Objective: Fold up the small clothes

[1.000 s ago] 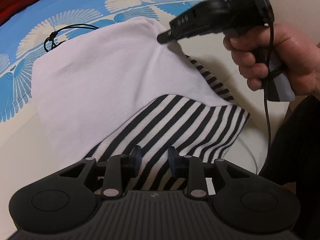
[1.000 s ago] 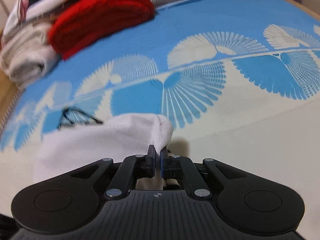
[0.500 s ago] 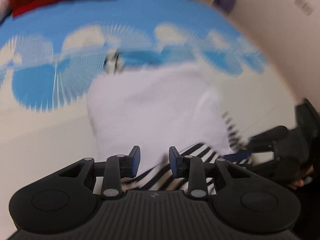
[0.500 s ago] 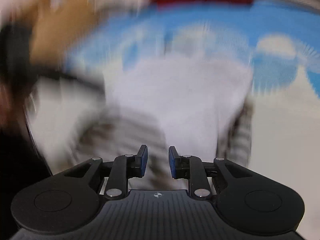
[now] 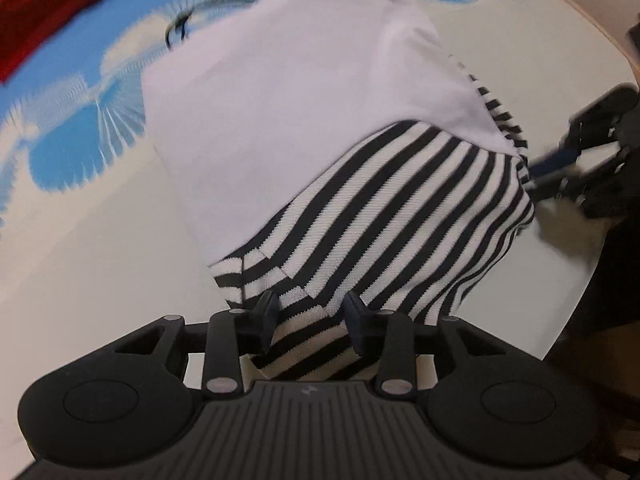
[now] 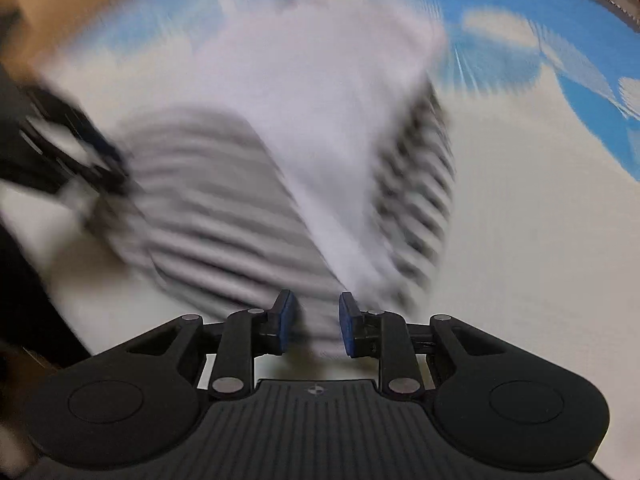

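We held the left gripper (image 5: 310,318) spread, jaws just widened, over the striped garment (image 5: 400,216); the right gripper (image 6: 314,326) likewise stood parted, pinching nothing.

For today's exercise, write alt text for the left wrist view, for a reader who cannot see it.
A black-and-white striped garment with a white panel folded across it lies on a blue and cream patterned cover. The left hand-held gripper points down at its near striped corner, jaws open either side of the cloth. The right hand-held gripper shows, blurred, at the right edge.
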{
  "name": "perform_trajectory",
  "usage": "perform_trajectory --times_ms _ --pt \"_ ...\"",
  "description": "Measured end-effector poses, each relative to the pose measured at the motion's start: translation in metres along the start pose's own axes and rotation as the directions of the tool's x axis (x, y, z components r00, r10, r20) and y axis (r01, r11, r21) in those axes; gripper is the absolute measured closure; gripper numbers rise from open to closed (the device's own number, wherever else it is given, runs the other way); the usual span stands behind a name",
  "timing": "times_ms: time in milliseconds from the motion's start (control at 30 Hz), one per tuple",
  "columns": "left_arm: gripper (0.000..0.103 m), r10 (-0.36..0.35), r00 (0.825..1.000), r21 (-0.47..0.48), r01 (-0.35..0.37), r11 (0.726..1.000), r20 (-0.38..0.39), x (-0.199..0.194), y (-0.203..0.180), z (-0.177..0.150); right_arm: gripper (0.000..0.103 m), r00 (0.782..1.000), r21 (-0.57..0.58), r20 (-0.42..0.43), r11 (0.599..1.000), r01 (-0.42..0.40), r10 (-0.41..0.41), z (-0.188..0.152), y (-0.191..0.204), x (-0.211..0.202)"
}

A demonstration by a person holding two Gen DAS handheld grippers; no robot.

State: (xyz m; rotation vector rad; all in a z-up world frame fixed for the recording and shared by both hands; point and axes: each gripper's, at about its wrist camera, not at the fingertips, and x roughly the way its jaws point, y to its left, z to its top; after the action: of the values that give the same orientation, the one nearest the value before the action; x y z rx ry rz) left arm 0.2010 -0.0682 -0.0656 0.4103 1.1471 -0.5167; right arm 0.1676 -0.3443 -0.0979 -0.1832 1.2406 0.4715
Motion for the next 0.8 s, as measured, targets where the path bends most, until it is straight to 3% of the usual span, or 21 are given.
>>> perform_trajectory --times_ms 67,133,167,200,233,300,367,400,467,567,633,700,800 --pt "0.057 0.000 0.997 -0.063 0.005 0.998 0.083 -0.025 0.000 -0.003 0.077 0.998 0.022 -0.039 0.999 0.046 -0.045 -0.009 0.001 0.005" --pt "0.038 0.013 0.984 -0.109 0.006 0.994 0.176 -0.052 -0.002 -0.012 0.076 0.999 0.072 0.045 0.997 0.022 -0.025 -0.013 0.005 -0.014" --pt "0.022 0.043 0.977 -0.127 -0.016 0.992 0.210 -0.065 -0.007 -0.017 0.071 0.995 0.095 0.099 0.995 0.014 -0.024 -0.013 0.008 -0.027" --pt "0.015 0.077 0.968 -0.137 -0.045 0.989 0.239 -0.076 -0.013 -0.022 0.061 0.987 0.116 0.157 0.993 0.015 -0.033 -0.014 0.012 -0.041" --pt "0.015 0.110 0.956 -0.144 -0.073 0.987 0.272 -0.088 -0.019 -0.029 0.055 0.972 0.135 0.229 0.991 0.022 -0.053 -0.017 0.017 -0.058" --pt "0.012 0.168 0.928 -0.175 -0.115 0.978 0.332 -0.109 -0.034 -0.043 0.029 0.941 0.169 0.326 0.985 0.035 -0.090 -0.022 0.029 -0.083" --pt "0.009 0.212 0.895 -0.238 -0.124 0.963 0.393 -0.128 -0.048 -0.057 0.015 0.904 0.198 0.411 0.979 0.039 -0.119 -0.030 0.042 -0.108" --pt "0.009 0.221 0.873 -0.273 -0.106 0.956 0.434 -0.139 -0.056 -0.066 0.011 0.884 0.208 0.447 0.977 0.046 -0.137 -0.033 0.049 -0.119" --pt "0.008 0.218 0.854 -0.334 -0.056 0.941 0.472 -0.152 -0.068 -0.079 0.009 0.850 0.222 0.499 0.973 0.065 -0.170 -0.043 0.060 -0.136" --pt "0.007 0.255 0.844 -0.455 -0.015 0.890 0.472 -0.154 -0.081 -0.094 0.004 0.810 0.251 0.551 0.965 0.072 -0.203 -0.064 0.070 -0.153" --pt "0.000 0.259 0.863 -0.499 -0.010 0.867 0.433 -0.147 -0.087 -0.104 0.003 0.799 0.285 0.553 0.955 0.084 -0.236 -0.075 0.073 -0.149" --pt "0.000 0.265 0.883 -0.493 -0.045 0.869 0.387 -0.134 -0.094 -0.104 0.003 0.812 0.325 0.523 0.941 0.091 -0.259 -0.088 0.075 -0.138" --pt "0.000 0.331 0.875 -0.478 -0.136 0.868 0.353 -0.120 -0.093 -0.095 0.004 0.849 0.340 0.450 0.932 0.124 -0.277 -0.088 0.074 -0.119"
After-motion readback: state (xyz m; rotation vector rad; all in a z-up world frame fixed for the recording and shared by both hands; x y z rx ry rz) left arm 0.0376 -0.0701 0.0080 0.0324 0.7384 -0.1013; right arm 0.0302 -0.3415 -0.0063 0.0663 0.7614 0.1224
